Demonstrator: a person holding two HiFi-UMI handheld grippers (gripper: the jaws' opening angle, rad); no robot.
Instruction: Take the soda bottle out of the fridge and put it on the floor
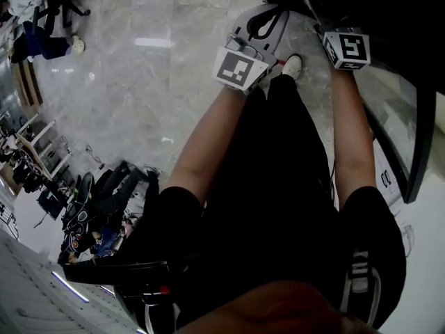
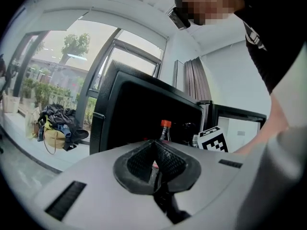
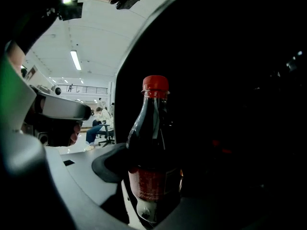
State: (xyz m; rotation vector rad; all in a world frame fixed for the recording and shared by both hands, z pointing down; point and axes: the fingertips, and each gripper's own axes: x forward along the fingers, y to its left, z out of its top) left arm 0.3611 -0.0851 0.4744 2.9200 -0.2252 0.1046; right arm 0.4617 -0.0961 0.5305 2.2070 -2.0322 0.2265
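The soda bottle (image 3: 152, 152), dark cola with a red cap and red label, stands upright in the dark fridge (image 2: 134, 114). My right gripper (image 3: 153, 195) has it between its jaws, and the left pad (image 3: 111, 166) lies against the bottle's side; the other pad is lost in the dark. In the head view only that gripper's marker cube (image 1: 346, 49) shows, at the fridge opening. My left gripper (image 2: 156, 163) is shut with nothing in it, held beside the right one. Over its pads the bottle's red cap (image 2: 165, 124) peeks out.
The fridge door (image 1: 417, 117) stands open at the right, by the person's legs. Pale marble floor (image 1: 153, 68) spreads left of the person's feet. A heap of bags and clothes (image 2: 60, 123) lies by the window, and desks with office chairs (image 1: 42, 158) stand far left.
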